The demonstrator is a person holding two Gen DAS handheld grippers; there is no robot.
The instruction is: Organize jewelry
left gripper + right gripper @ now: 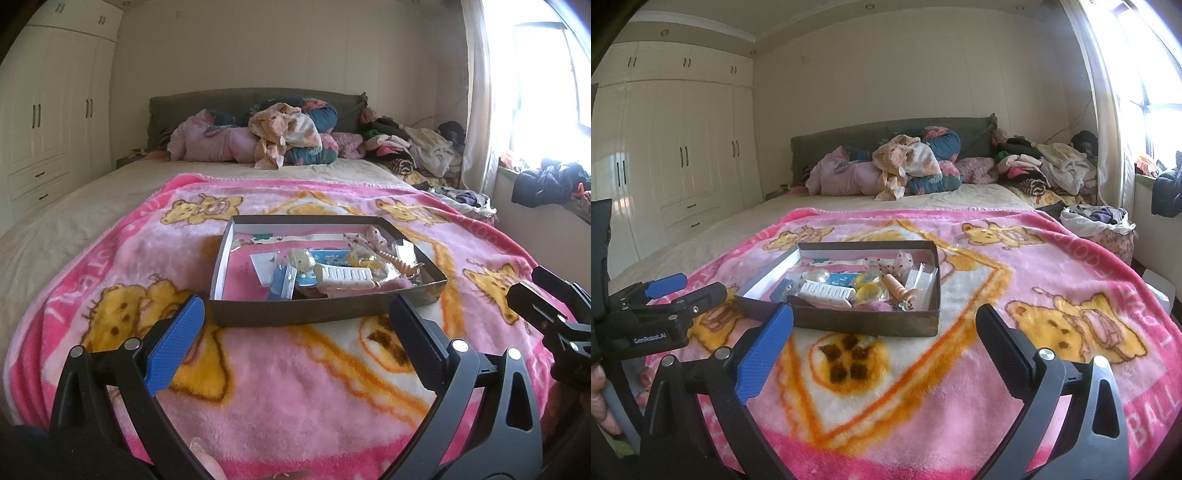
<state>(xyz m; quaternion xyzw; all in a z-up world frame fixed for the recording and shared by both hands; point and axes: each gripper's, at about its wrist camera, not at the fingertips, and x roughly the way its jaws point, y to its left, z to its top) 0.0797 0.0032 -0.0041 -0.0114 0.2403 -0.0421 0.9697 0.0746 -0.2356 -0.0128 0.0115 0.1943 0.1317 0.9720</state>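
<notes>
Wardrobe (55, 110): white, with dark handles and drawers, along the wall left of the bed.
Bed (74, 206): cream sheet, grey headboard, a heap of bedding (258, 136) piled at its head.
Blanket (295, 387): pink, with yellow bears, spread over the near end of the bed; both grippers hang above it.
Left gripper (295, 325): fingers spread wide, nothing between them. Its blue pad (175, 347) sits at the left, its dark finger at the right, both short of the box's near wall. In the right wrist view it shows at the far left edge (687, 290), low over the blanket and just beside the box's left corner.
Hand (598, 398): part of it shows at the left edge of the right wrist view, around a grey grip.
Box (295, 314): shallow, dark cardboard, open-topped, flat on the blanket mid-bed, just ahead of both grippers.
Jewelry: lies inside the box, crowded toward its right half. A white comb-like clip (345, 278) lies near the front wall; a yellow ring-shaped piece (870, 291) sits behind it; an orange spiral clip (895, 290) lies to its right; small clear bags (923, 277) rest against the right wall. The finer pieces are too small to tell.
Right gripper (884, 328): fingers wide apart, holding nothing, tips just short of the box's front wall.
Clothes (417, 147): a jumbled pile right of the bedding.
Window (546, 81): bright, on the right wall, with dark garments on its sill.
</notes>
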